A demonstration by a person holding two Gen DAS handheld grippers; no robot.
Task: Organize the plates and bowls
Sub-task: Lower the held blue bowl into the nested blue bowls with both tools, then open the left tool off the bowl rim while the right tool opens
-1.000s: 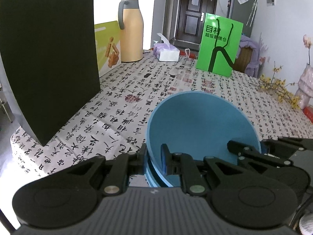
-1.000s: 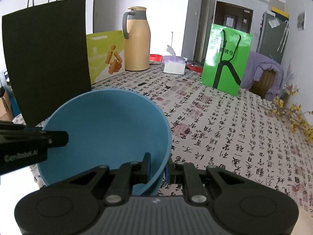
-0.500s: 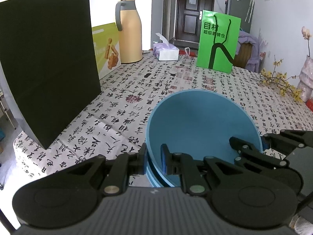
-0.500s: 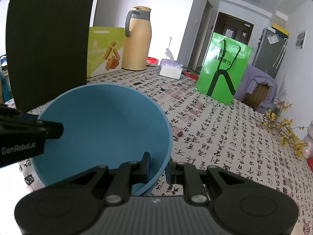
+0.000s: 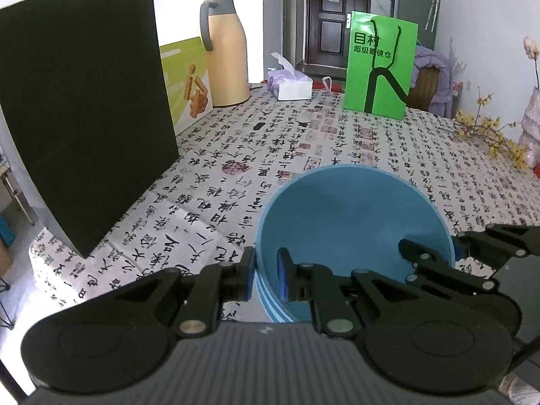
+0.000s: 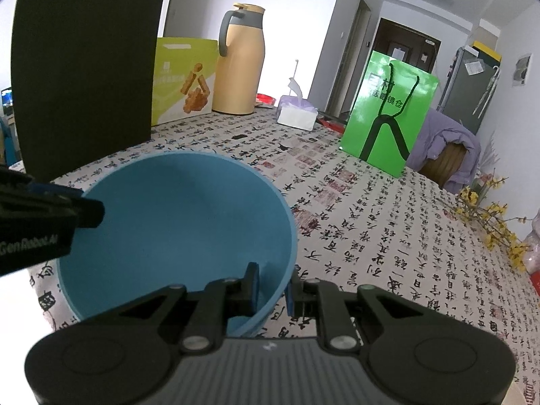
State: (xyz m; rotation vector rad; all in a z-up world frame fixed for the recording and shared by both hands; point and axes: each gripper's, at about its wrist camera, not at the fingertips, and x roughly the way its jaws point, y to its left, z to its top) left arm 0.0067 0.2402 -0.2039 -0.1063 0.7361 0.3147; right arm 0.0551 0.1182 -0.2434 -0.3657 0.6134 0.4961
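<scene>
Blue plastic bowl (image 5: 351, 222) hangs above the cloth-covered counter (image 5: 303, 155), pinched at opposite sides of its rim by two tools. Left tool (image 5: 265, 275) clamps the near-left rim, one pad inside the wall and one outside; right tool (image 6: 271, 285) grips the rim on the other side the same way. Striped edges below the left tool's grip suggest more than one bowl nested together, perhaps three, though the count cannot be confirmed from either view. No plate is visible.

Risk lies in the shared hold: if the two tools pull apart or twist against each other, the thin rim could slip from one pair of pads and the bowl would tip or drop onto the counter. Should the bowls be nested, a grip on the rims alone might let a lower one slide free.

Counted on the counter: one black bag (image 5: 84, 118), one green bag (image 5: 381, 71), one yellow-green box (image 5: 187, 81), one tan flask (image 5: 226, 57), one tissue pack (image 5: 290, 82) and one spray of yellow flowers (image 6: 489, 219) at the right edge.
</scene>
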